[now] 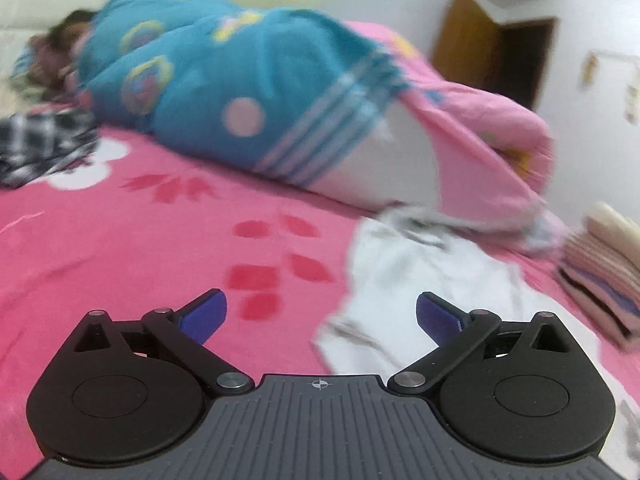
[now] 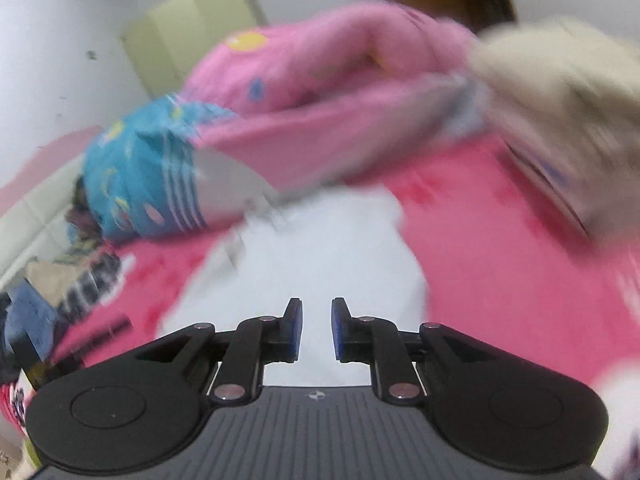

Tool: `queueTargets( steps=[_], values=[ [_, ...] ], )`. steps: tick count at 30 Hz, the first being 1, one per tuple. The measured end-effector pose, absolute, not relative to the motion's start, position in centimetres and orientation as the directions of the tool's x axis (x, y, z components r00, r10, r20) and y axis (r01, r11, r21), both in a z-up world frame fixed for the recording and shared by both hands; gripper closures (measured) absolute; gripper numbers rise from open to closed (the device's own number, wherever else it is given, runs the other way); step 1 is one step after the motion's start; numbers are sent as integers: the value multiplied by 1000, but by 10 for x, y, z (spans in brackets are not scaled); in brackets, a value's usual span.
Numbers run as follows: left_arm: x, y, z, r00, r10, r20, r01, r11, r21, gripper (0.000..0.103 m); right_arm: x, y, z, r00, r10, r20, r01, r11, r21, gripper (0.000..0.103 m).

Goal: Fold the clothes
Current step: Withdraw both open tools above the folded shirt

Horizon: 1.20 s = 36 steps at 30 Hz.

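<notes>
A crumpled white garment [image 1: 420, 280] lies on the pink flowered bed sheet [image 1: 120, 248]. My left gripper [image 1: 320, 314] hovers over the sheet just left of it, jaws wide open and empty, with the right blue pad [image 1: 436, 316] over the garment's edge. In the right wrist view the same white garment [image 2: 320, 248] spreads out directly below and ahead of my right gripper [image 2: 316, 326]. Its pads stand a narrow gap apart with nothing between them. Both views are blurred by motion.
A person [image 1: 60, 44] lies under a blue and pink quilt [image 1: 248, 92] across the back of the bed. A stack of folded clothes [image 1: 608, 272] sits at the right, blurred in the right wrist view [image 2: 560, 120]. A black-and-white checked cloth [image 1: 40, 144] lies at the left.
</notes>
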State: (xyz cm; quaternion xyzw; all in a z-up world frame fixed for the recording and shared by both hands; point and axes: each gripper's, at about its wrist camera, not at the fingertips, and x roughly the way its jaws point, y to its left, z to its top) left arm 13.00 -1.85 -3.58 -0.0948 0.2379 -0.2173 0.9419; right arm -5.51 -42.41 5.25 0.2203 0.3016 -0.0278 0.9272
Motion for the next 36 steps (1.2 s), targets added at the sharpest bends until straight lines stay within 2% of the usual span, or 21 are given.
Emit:
queueTargets(
  steps=[6, 8, 12, 20, 21, 26, 29, 30, 32, 34, 36],
  values=[
    [83, -79, -41, 673, -553, -491, 560, 815, -151, 0, -111, -407, -10, 752, 49, -658, 289, 872, 395, 86],
    [73, -97, -49, 651, -547, -526, 596, 798, -91, 0, -120, -404, -28, 726, 23, -687, 314, 878, 361, 89],
    [65, -118, -64, 639, -491, -592, 614, 790, 8, 0, -127, -396, -29, 747, 15, -664, 278, 901, 333, 89],
    [67, -109, -63, 641, -467, -609, 574, 819, -24, 0, -130, -370, -11, 769, 9, -639, 194, 949, 247, 87],
    [67, -110, -63, 639, -466, -613, 572, 820, -28, 0, -126, -367, -17, 746, -4, -666, 195, 957, 213, 87],
    [64, -109, -63, 643, -459, -613, 570, 821, -17, 0, -131, -363, -22, 729, -24, -684, 217, 956, 198, 87],
    [63, -104, -59, 653, -453, -607, 557, 830, -21, 0, -136, -353, -9, 767, 7, -642, 182, 956, 229, 86],
    [62, -102, -57, 656, -452, -604, 552, 834, -24, 0, -136, -349, -5, 775, 14, -631, 174, 956, 235, 85],
    [61, -97, -54, 661, -452, -600, 539, 841, -40, 0, -135, -343, 2, 789, 30, -613, 161, 954, 254, 70],
    [60, -92, -50, 661, -452, -599, 529, 847, -56, 0, -133, -336, 8, 801, 48, -597, 150, 949, 278, 60],
    [60, -88, -47, 660, -447, -604, 521, 851, -61, 0, -132, -330, 14, 811, 66, -581, 140, 943, 302, 58]
  ],
)
